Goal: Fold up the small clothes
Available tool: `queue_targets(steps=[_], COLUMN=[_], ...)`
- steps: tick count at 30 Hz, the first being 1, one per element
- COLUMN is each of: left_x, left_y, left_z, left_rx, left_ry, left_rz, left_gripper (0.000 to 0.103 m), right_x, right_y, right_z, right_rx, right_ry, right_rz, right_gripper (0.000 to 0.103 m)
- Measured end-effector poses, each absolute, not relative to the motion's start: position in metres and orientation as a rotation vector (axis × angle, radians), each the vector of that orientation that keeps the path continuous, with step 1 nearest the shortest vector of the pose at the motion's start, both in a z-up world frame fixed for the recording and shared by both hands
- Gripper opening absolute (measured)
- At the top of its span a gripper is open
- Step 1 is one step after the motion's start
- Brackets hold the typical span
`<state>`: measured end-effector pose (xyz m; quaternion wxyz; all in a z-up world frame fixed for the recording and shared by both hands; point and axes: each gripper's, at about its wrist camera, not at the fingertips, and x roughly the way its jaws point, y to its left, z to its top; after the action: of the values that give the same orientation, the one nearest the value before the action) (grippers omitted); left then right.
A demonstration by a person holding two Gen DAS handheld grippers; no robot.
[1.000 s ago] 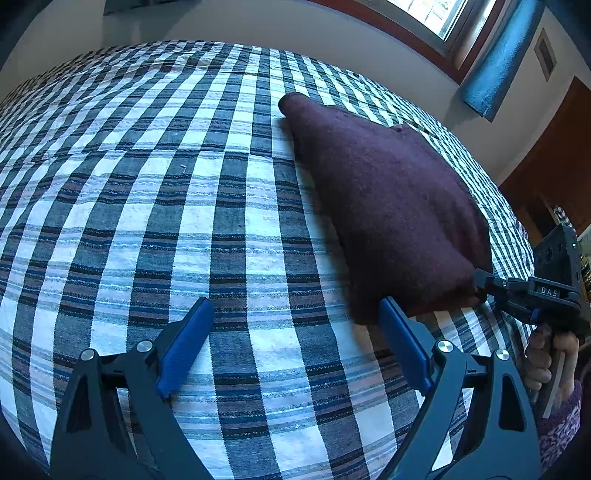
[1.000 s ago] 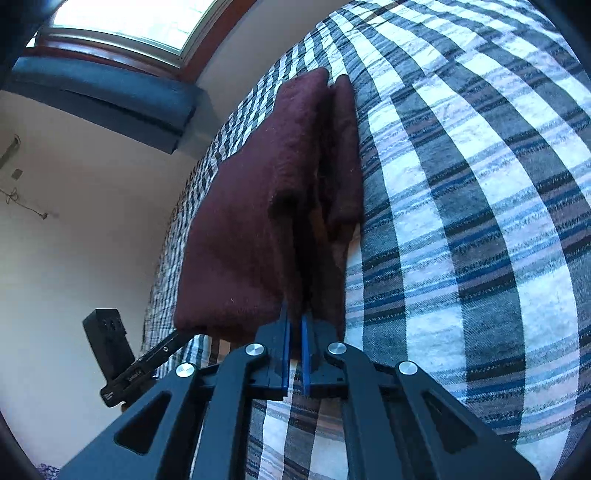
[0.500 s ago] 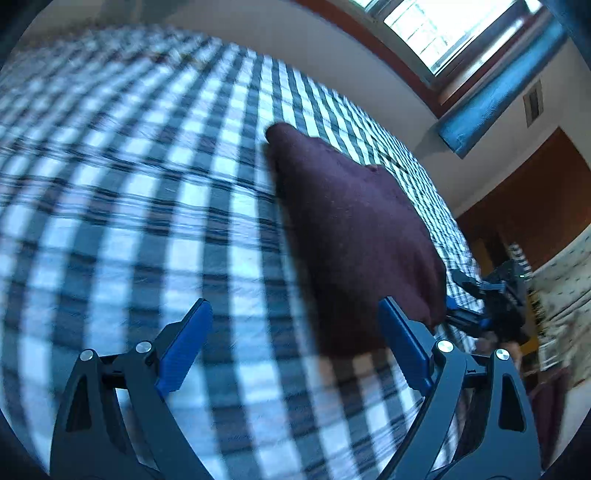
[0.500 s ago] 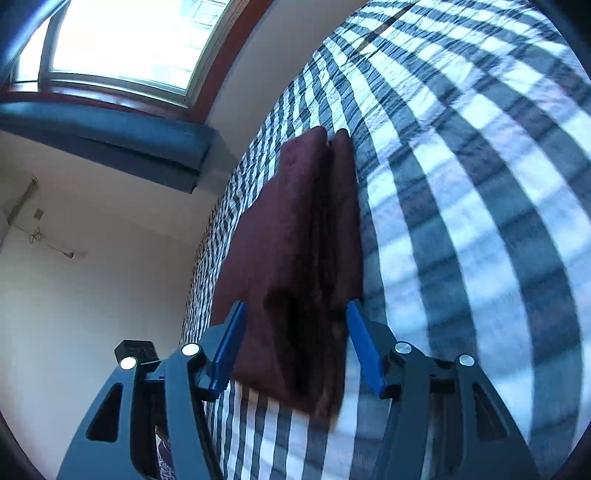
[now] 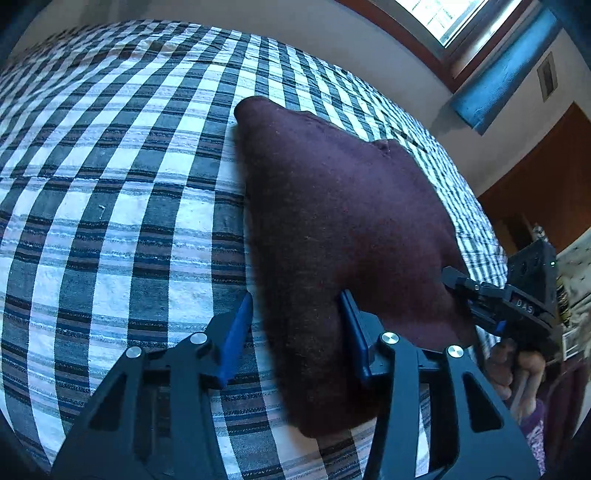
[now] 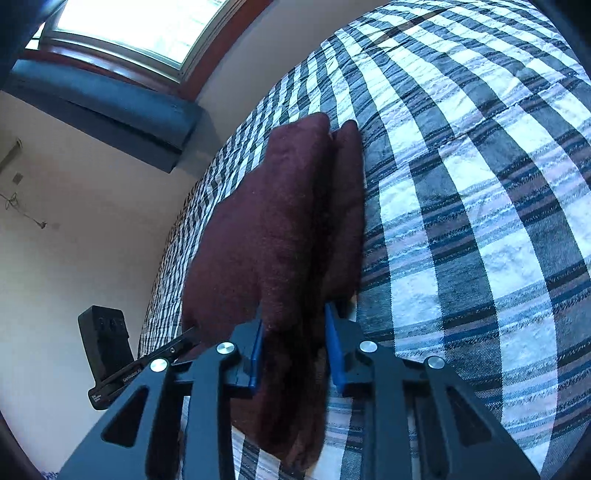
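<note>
The folded maroon cloth (image 5: 343,236) lay on the bed (image 5: 110,177), which had a checked cover, near the edge under the window (image 6: 122,33). The left tongs (image 5: 295,332) were partly open around the near corner of the cloth, one blue pad on each side of it. The right tongs (image 6: 293,347) stood at the other near corner, also around the thick folded edge; I could not tell if they pressed it.
</note>
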<state>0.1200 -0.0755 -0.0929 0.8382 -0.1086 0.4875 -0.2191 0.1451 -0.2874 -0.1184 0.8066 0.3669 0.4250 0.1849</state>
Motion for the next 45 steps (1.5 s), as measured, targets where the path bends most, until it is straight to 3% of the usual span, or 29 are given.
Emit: queue_targets(steps=[19, 23, 25, 27, 32, 36, 41, 43, 45], left_x=[0.121, 0.119, 0.117, 0.115, 0.138, 0.18, 0.225, 0.236, 0.243], left_y=[-0.078, -0.078, -0.077, -0.072, -0.05, -0.048, -0.063, -0.073, -0.083], left_z=[-0.095, -0.093, -0.091, -0.087, -0.08, -0.092, -0.097, -0.097, -0.099], left_rx=[-0.204, -0.195, -0.185, -0.197, -0.237, -0.336, -0.34, -0.301, -0.251], left_ry=[1.008, 0.998, 0.985, 0.978, 0.957, 1.018, 1.029, 1.017, 1.014], left_rz=[-0.48, -0.495, -0.515, -0.539, -0.543, -0.571, -0.558, -0.545, -0.528], left_gripper=[0.046, 0.046, 0.049, 0.059, 0.072, 0.079, 0.079, 0.075, 0.036], right_x=[0.148, 0.146, 0.143, 0.14, 0.159, 0.207, 0.255, 0.268, 0.274], right_y=[-0.3, -0.305, -0.308, -0.317, -0.346, -0.35, -0.34, -0.331, -0.328], right_z=[-0.124, -0.123, -0.119, -0.113, -0.106, -0.115, -0.116, -0.115, -0.113], right_rx=[0.803, 0.831, 0.836, 0.844, 0.887, 0.873, 0.892, 0.838, 0.811], right_ry=[0.9, 0.897, 0.903, 0.891, 0.849, 0.88, 0.866, 0.89, 0.878], right_rz=[0.405, 0.42, 0.426, 0.418, 0.396, 0.381, 0.432, 0.444, 0.425], right_gripper=[0.028, 0.034, 0.039, 0.049, 0.058, 0.058, 0.057, 0.024, 0.022])
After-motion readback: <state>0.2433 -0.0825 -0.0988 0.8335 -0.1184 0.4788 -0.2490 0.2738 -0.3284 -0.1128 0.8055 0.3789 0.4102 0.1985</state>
